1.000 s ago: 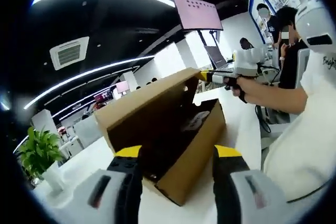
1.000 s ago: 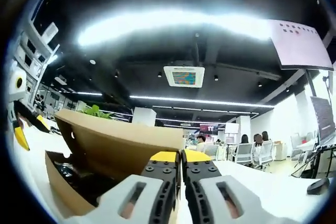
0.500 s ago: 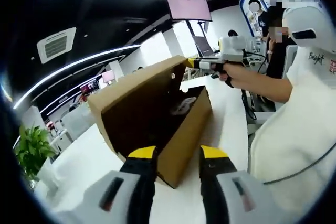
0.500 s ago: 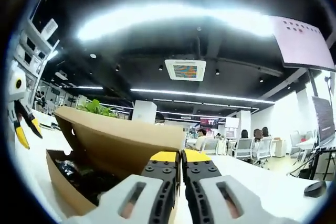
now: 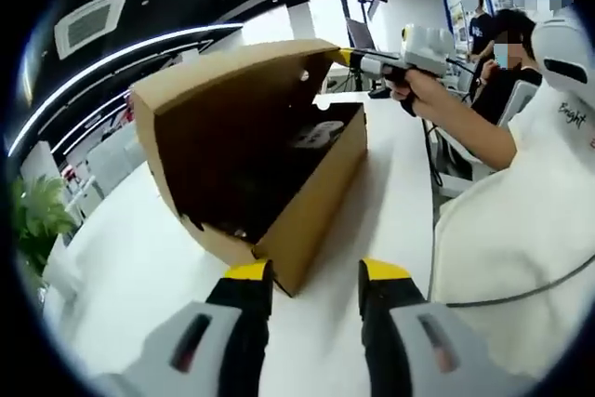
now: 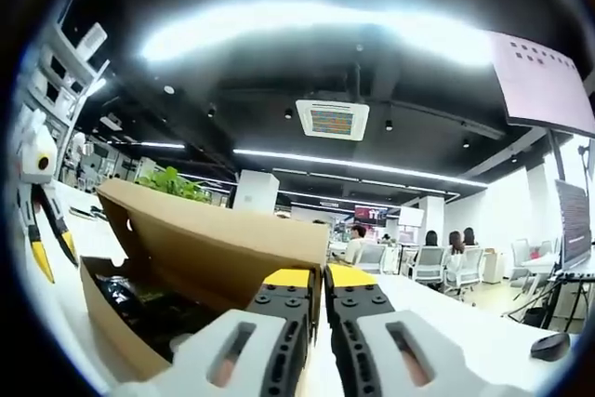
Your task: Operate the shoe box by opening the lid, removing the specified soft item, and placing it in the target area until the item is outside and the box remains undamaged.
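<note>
The right gripper (image 6: 310,278) pinches the far corner of the lid (image 5: 232,72) with its fingers nearly closed, propping it up so the inside of the shoe box (image 5: 321,188) on the white surface (image 5: 139,258) stays reachable. The left gripper (image 5: 316,271) hovers near the box's corner, fingers moderately apart and empty. A dark soft item (image 6: 139,309) lies inside the box.

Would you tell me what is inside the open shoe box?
Inside the shoe box lies dark crumpled material with a pale patch; shadow and the box walls hide the rest.
</note>
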Demonstrator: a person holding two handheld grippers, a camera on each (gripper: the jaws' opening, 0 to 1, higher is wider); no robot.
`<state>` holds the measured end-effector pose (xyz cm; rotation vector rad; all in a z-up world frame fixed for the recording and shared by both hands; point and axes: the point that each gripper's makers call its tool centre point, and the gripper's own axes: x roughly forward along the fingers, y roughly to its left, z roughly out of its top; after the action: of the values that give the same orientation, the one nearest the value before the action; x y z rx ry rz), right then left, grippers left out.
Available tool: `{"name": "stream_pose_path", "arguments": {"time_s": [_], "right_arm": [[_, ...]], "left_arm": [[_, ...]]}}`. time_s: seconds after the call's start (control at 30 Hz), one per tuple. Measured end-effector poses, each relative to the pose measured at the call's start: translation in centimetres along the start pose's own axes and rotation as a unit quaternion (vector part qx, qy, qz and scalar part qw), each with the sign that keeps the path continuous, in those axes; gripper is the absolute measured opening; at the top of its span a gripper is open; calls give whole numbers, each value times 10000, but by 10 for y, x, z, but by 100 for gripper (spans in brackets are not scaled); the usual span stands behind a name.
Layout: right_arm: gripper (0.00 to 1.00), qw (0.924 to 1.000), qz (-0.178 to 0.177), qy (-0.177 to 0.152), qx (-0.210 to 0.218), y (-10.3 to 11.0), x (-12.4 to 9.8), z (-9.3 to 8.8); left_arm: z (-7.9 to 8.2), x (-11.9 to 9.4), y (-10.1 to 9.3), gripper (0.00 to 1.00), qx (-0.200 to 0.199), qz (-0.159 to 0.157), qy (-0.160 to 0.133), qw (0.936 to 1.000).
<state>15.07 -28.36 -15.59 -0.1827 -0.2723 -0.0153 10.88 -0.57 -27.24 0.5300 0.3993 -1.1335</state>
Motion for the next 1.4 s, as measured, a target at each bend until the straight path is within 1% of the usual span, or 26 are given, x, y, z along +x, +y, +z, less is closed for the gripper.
{"name": "stream_pose_path", "arguments": {"time_s": [0.07,0.13,0.17,0.2,0.23,0.27,0.33,0.4,0.5,0.63,0.73,0.77,0.83,0.9,0.93,0.97,1.0,1.03,1.1,1.13,1.17,1.23,1.27,1.3,1.33,1.4], "right_arm": [[6,9999,-27,16,-110,1,0,0],[3,9998,-77,16,-167,0,0,0],[1,9999,-136,23,-89,-3,-1,0],[1,9999,-155,13,-30,-6,-2,-1],[1,9998,-80,-11,191,-5,-2,-1],[1,9995,-50,-37,309,-6,-2,-2],[1,9998,-46,-22,184,-6,-1,-1],[1,9999,-69,1,130,-6,0,-1],[1,9999,-77,-4,127,-6,1,-1],[1,9999,-78,12,103,-6,2,-2],[1,9999,-77,26,-77,-5,2,-2],[1,9998,-74,47,-155,-5,2,-2],[1,9999,-70,50,-138,-5,2,-2],[1,9999,-61,51,-106,-5,2,-2],[1,9999,-57,47,-109,-5,3,-3],[1,9998,-54,41,-174,-4,3,-3],[1,9998,-49,32,-214,-4,3,-3],[1,9998,-25,35,-219,-4,3,-3],[1,9999,51,53,-140,-5,3,-2],[1,9999,115,74,-7,-5,4,-2],[1,9998,143,91,69,-6,5,-2],[1,9998,148,92,41,-6,7,-1],[1,9998,150,99,23,-5,8,-1],[1,9998,138,123,-69,-4,9,0],[1,9997,122,136,-144,-4,9,1],[1,9997,108,136,-142,-4,9,1]], "left_arm": [[5,-2,0,38,19,-45,-75,10000],[8,-2,0,37,6,-85,-54,9999],[5,-2,1,37,105,-66,98,9999],[1,-3,1,37,244,-68,225,9994],[0,-2,3,37,289,-43,282,9992],[1,-1,4,35,232,-39,251,9994],[4,-2,6,32,178,-68,228,9996],[9,-4,5,31,265,-61,154,9995],[17,-7,3,35,299,-71,74,9995],[19,-5,8,35,417,-17,203,9989],[25,-5,11,35,429,-23,194,9989],[26,-4,11,35,450,-82,215,9987],[25,-2,10,35,510,-128,327,9981],[23,0,14,35,693,-73,511,9963],[26,1,14,35,758,-124,508,9958],[28,3,9,35,890,-334,458,9944],[30,4,7,34,874,-422,437,9943],[33,6,12,32,858,-336,459,9947],[36,6,31,24,1145,150,558,9917],[37,6,34,25,1256,213,667,9896],[36,6,28,26,1205,15,678,9904],[37,6,15,28,1108,-382,692,9907],[38,6,14,27,1102,-429,682,9906],[38,6,17,27,1150,-396,742,9898],[35,7,22,27,1214,-303,877,9883],[34,11,26,27,1270,-218,958,9870]]}}
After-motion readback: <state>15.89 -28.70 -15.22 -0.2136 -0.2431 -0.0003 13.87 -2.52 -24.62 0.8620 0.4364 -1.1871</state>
